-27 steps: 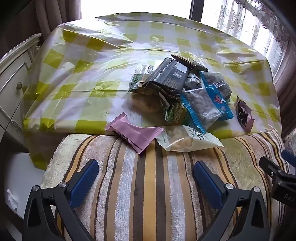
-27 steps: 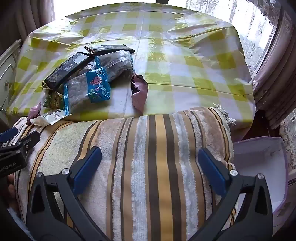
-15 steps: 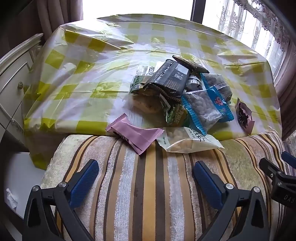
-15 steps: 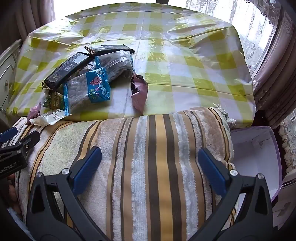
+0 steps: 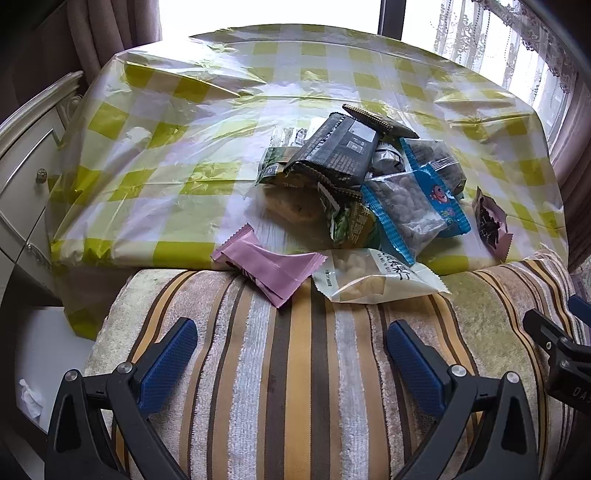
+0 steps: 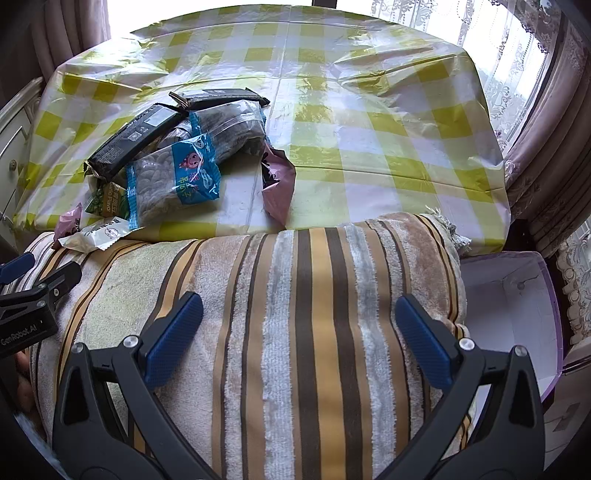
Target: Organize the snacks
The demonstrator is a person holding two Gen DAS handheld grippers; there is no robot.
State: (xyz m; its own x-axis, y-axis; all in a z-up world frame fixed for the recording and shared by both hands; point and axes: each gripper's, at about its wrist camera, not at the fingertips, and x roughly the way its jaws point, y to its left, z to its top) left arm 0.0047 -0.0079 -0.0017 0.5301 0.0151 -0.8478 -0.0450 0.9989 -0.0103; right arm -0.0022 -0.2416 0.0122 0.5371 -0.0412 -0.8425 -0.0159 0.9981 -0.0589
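Step in hand: approach, nothing sorted yet; left tool [image 5: 291, 354] and right tool [image 6: 299, 325] fully spread, empty, above striped towel [image 6: 295, 332]; snack pile [image 5: 362, 184] at 12 o'clock on tabletop [image 5: 184, 147]; next: advance, clamp pink packet [image 5: 269, 266].

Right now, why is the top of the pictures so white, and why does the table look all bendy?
Left wrist view: daylight through the window washes out to plain white, and the plastic tablecloth shines with glare. Right wrist view: the same bright window glares off the tablecloth. Both views: the fisheye lens bows straight table edges into curves; corners go dark.
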